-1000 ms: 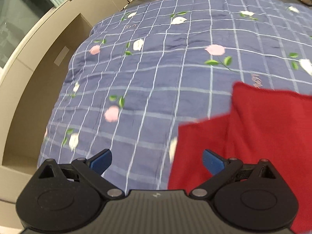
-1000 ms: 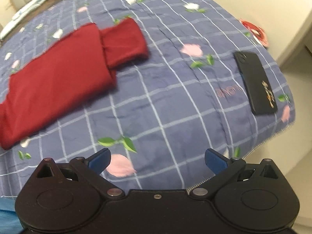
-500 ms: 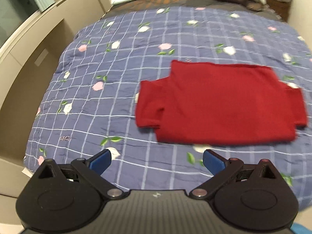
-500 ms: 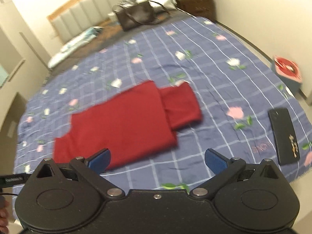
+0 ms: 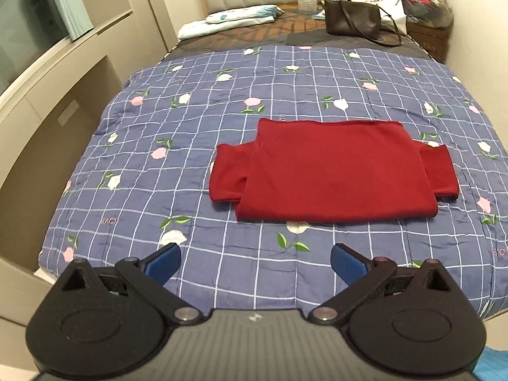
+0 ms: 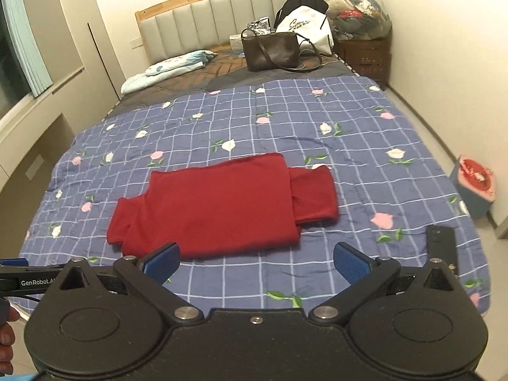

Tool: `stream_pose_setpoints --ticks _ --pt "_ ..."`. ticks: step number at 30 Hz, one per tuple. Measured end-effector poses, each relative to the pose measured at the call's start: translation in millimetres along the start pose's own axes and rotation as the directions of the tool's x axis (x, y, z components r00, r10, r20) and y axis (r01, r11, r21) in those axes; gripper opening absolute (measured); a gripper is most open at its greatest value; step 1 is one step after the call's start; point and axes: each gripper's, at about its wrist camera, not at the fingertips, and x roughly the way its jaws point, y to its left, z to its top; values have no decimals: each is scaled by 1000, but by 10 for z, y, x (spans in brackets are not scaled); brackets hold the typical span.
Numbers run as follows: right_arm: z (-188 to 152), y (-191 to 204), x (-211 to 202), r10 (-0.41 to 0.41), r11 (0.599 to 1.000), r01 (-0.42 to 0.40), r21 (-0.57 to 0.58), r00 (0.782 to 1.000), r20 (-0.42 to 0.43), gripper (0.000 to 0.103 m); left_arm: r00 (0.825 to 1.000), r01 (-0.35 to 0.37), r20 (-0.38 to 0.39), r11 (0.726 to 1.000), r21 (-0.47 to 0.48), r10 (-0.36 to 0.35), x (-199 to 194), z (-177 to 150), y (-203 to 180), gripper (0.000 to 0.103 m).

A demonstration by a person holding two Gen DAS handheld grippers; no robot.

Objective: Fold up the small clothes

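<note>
With both the left gripper [image 5: 255,262] and right gripper [image 6: 256,260] wide open and empty above the quilt [image 5: 190,133], the half-folded red top [image 5: 320,171] could bunch if pinched through both layers.

Black left gripper [image 5: 255,262], right gripper [image 6: 256,262]: blue pads, silver pivot screws, "GenRobot" marking.

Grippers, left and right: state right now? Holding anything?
Left gripper: open, holding nothing, above the quilt short of the red garment.
Right gripper: open, holding nothing, also clear of the garment.
</note>
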Motion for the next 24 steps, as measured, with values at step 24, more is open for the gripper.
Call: stream_pose_setpoints --ticks 24 --pt "97 -7 2 7 1000 -7 -20 1000 -18 102 997 -64 -36 996 57 66 -59 -5 -105 102"
